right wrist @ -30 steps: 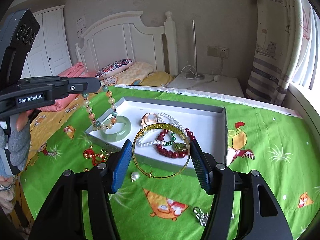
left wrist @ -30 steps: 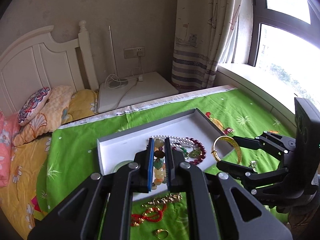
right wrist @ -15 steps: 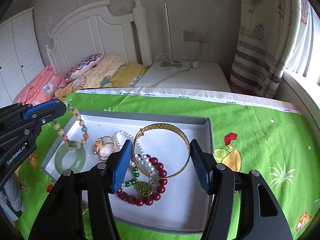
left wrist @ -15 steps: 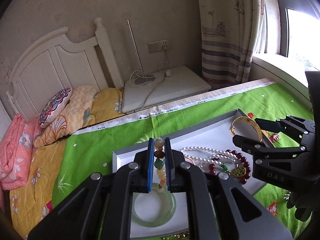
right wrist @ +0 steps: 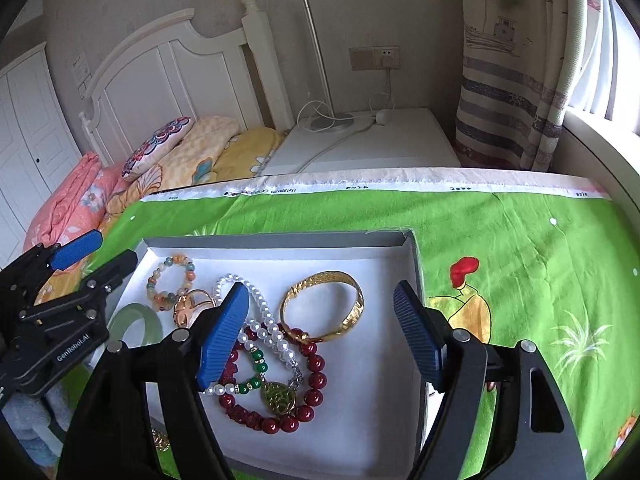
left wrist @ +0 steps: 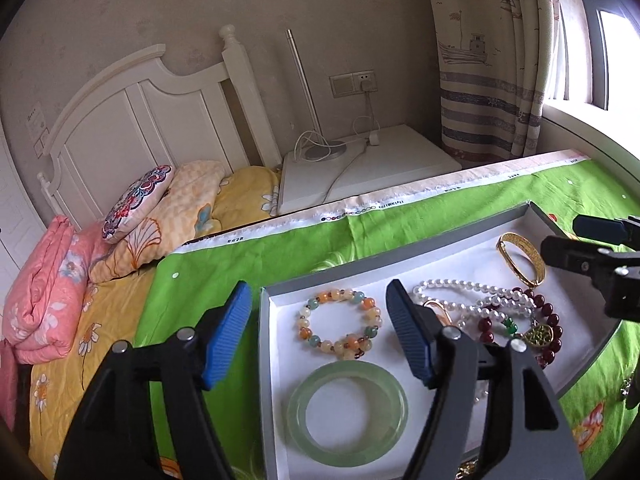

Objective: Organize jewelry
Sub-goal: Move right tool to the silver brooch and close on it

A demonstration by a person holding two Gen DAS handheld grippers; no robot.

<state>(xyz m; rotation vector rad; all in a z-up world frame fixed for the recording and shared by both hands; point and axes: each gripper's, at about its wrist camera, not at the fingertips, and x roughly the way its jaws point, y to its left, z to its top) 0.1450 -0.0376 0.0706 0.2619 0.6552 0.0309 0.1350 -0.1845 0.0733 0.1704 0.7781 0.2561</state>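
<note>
A white tray [left wrist: 400,258] [right wrist: 280,240] with grey walls lies on the green cloth. My left gripper [left wrist: 316,310] [right wrist: 102,256] hangs over its left end, jaws opening. The multicoloured bead bracelet [left wrist: 334,296] [right wrist: 152,286] lies flat in the tray below them, clear of the pads. My right gripper [right wrist: 320,300] [left wrist: 568,236] is over the tray's right half, jaws opening. The gold bangle [right wrist: 354,312] [left wrist: 528,258] rests below it, leaning on the red bead necklace [right wrist: 316,364]. A jade bangle [left wrist: 348,372] and a pearl strand [right wrist: 260,304] also lie in the tray.
The green cartoon cloth [right wrist: 500,240] covers the surface around the tray. A loose gold piece [right wrist: 160,440] lies on it near the tray's front. A bed with pillows [left wrist: 136,200] is on the left, a white nightstand [left wrist: 372,168] with cables behind, curtains [right wrist: 512,80] at the right.
Both grippers came in over the tray and opened. The left one let go of the bead bracelet and the right one let go of the gold bangle; both pieces now lie in the tray.
</note>
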